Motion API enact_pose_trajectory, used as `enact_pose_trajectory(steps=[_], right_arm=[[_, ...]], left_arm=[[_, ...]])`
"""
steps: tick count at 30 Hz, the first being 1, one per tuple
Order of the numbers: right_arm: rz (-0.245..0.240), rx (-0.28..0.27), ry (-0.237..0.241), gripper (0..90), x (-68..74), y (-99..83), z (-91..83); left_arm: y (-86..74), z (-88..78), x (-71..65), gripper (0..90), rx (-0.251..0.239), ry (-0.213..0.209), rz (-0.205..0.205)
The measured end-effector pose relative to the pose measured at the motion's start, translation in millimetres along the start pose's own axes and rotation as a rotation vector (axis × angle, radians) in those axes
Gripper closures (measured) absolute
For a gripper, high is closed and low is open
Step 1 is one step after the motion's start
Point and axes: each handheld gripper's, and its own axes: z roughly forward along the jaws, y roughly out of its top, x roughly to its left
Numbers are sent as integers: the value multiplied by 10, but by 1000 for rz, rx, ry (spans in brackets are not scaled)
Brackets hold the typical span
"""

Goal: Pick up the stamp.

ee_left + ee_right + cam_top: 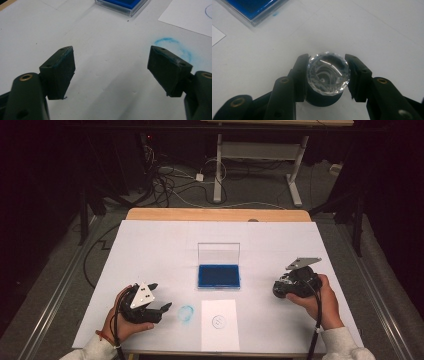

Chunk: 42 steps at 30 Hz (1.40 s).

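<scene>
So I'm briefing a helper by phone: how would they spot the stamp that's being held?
Start at the blue ink pad in its open clear case at the middle of the white table. To its right, the right tool is shut on the stamp. It is the one round, faceted, clear-topped piece on a dark base.

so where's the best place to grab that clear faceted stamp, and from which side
Grip the stamp across its round faceted clear top, one pad on each side, coming in from above, as the right gripper does now. The top is the widest part and stands upright on the white table, so opposite sides are free. The dark base below it is narrower and partly hidden.
</scene>
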Motion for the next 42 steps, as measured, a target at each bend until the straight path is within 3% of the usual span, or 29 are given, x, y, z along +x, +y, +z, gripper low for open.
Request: enact_pose_trajectory(steps=[9, 13, 22, 25, 35, 38, 42], right_arm=[[-4, -24, -3, 575, 5, -12, -7], [6, -44, -5, 575, 0, -20, -26], [-5, -95, -7, 575, -7, -22, -93], [-8, -123, -8, 575, 0, 3, -145], [-29, -211, -27, 576, -16, 118, -332], [-50, -274, -57, 576, 23, 182, -396], [-49, -312, -61, 576, 42, 250, -436]], left_arm=[[-2, -4, 8, 218, -11, -6, -5], [0, 5, 15, 219, 5, 21, -11], [-3, 2, 18, 219, 5, 22, -12], [-1, 11, 20, 216, 20, 46, -14], [4, 20, 20, 212, 20, 50, -7], [2, 26, 26, 207, 33, 68, -10], [-4, 13, 23, 207, 26, 62, -24]])
